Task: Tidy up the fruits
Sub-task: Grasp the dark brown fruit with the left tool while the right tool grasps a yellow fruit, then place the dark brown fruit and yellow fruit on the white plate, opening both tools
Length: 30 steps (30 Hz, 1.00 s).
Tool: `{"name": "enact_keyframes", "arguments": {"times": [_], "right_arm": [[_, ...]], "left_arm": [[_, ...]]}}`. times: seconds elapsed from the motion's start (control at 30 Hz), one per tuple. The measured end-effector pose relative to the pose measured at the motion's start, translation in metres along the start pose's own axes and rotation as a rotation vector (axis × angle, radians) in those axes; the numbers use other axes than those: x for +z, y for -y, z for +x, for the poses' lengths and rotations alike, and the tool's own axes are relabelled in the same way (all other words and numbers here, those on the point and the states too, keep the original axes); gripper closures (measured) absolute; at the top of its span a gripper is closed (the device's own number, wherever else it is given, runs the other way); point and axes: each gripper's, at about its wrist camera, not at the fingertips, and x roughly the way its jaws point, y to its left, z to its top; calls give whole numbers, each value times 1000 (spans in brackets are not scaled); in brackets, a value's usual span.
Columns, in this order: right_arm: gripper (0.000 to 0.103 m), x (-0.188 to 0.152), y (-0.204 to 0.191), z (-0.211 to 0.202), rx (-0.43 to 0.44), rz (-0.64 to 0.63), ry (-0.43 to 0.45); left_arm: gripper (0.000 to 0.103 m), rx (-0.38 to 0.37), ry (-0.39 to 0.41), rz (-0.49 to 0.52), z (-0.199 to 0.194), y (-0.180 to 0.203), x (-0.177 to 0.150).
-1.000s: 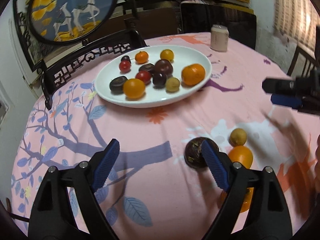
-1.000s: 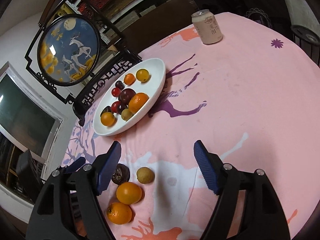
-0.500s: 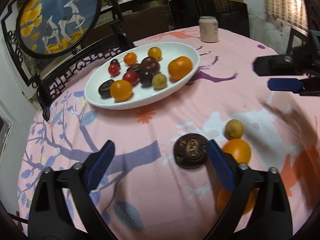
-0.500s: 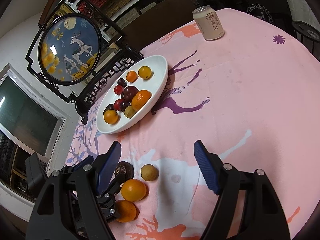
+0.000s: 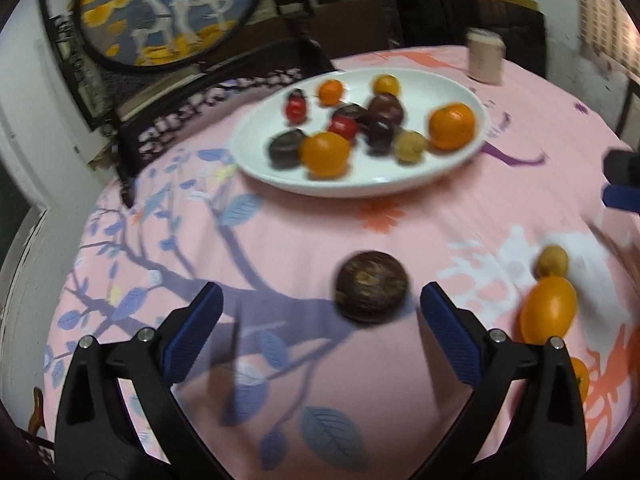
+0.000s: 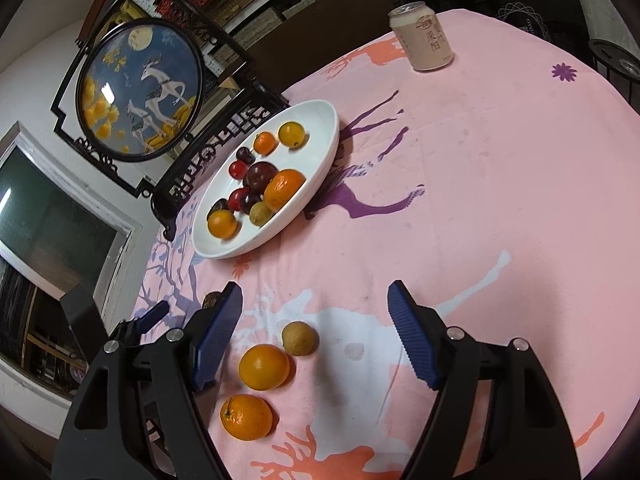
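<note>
A dark brown round fruit [image 5: 372, 286] lies on the pink cloth just ahead of my left gripper [image 5: 320, 300]. The gripper is wide open, and the fruit sits right of centre in the gap, touching neither pad. Two oranges [image 6: 264, 366] [image 6: 246, 416] and a small tan fruit [image 6: 300, 338] lie under my right gripper [image 6: 316, 296], which is open and holds nothing. The white oval plate [image 5: 360, 188] further back holds several oranges, red and dark fruits. In the right wrist view my gripper's left finger hides most of the dark fruit [image 6: 210, 300].
A drink can [image 6: 426, 38] stands at the far side of the round table. A round framed deer picture [image 6: 140, 88] on a black carved stand rises behind the plate. The table's edge runs close on the left, with a window frame beyond it.
The left gripper's jaws have spread wider. It has shifted so the dark fruit, earlier at its right finger, now lies in the gap. The right gripper has kept still.
</note>
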Motion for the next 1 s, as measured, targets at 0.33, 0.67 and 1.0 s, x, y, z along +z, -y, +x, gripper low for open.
{"name": "enact_keyframes", "arguments": {"times": [0.33, 0.67, 1.0], "right_arm": [[28, -8, -14, 9, 28, -60, -51], [60, -21, -21, 28, 62, -91, -136], [65, -23, -18, 39, 27, -88, -145]], "left_arm": [[38, -90, -27, -37, 12, 0, 2], [61, -106, -8, 11, 8, 11, 1], [61, -98, -6, 11, 7, 11, 1]]}}
